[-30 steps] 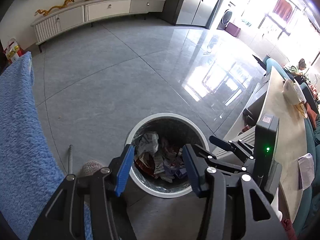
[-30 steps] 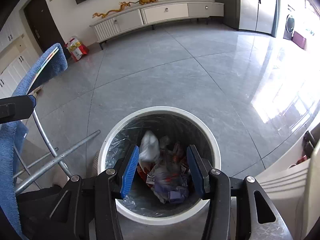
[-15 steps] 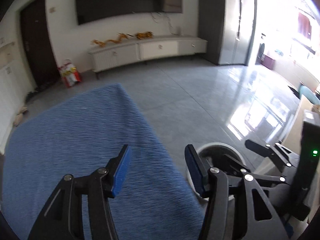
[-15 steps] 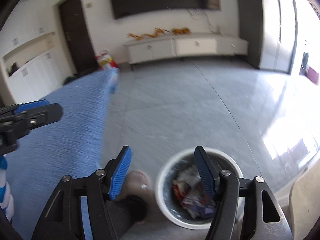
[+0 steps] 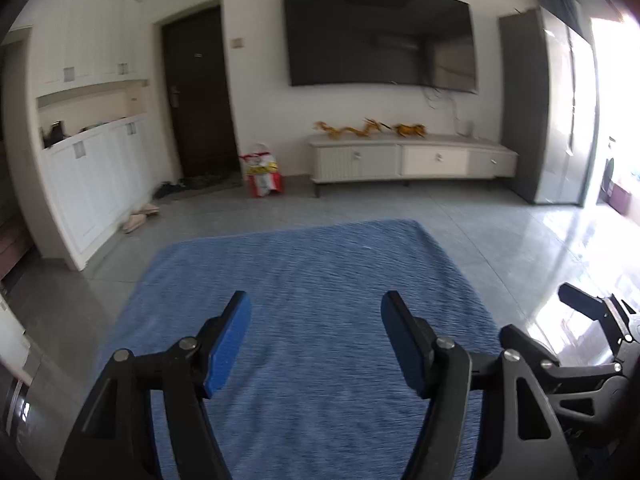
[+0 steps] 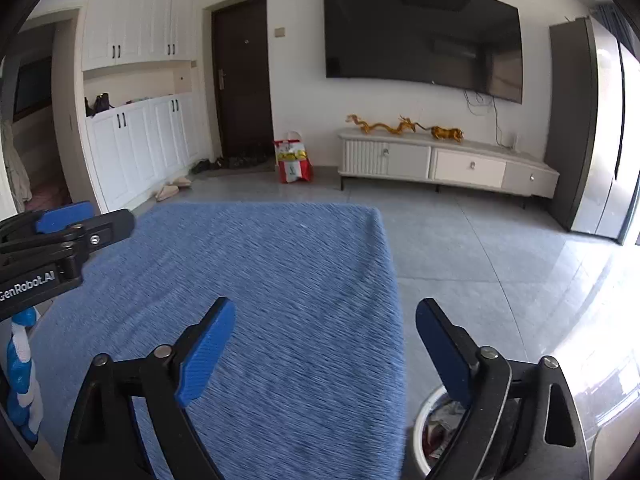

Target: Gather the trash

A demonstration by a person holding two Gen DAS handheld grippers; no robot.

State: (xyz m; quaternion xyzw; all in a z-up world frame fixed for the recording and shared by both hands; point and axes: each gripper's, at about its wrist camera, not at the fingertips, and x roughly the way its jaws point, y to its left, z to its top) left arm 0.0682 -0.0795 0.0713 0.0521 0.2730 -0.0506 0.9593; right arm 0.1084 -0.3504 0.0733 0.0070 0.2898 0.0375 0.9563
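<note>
In the left wrist view my left gripper hangs over a blue cloth-covered surface. Its jaws are opening and nothing is between the blue pads. Over the same blue cloth, my right gripper is also opening wide and is empty. The white trash bin, with crumpled wrappers inside, peeks out at the lower right of the right wrist view, partly hidden behind the right finger. The left gripper shows at that view's left edge. The right gripper shows at the left wrist view's right edge.
A grey tiled floor stretches toward a low white TV cabinet under a wall-mounted TV. A red bag stands by a dark door. White cupboards and slippers are on the left. A blue-and-white object sits at the left edge.
Both grippers rose from over the trash bin, tilted upward and swung left over the blue cloth. Both pairs of jaws widened. The bin left the left wrist view.
</note>
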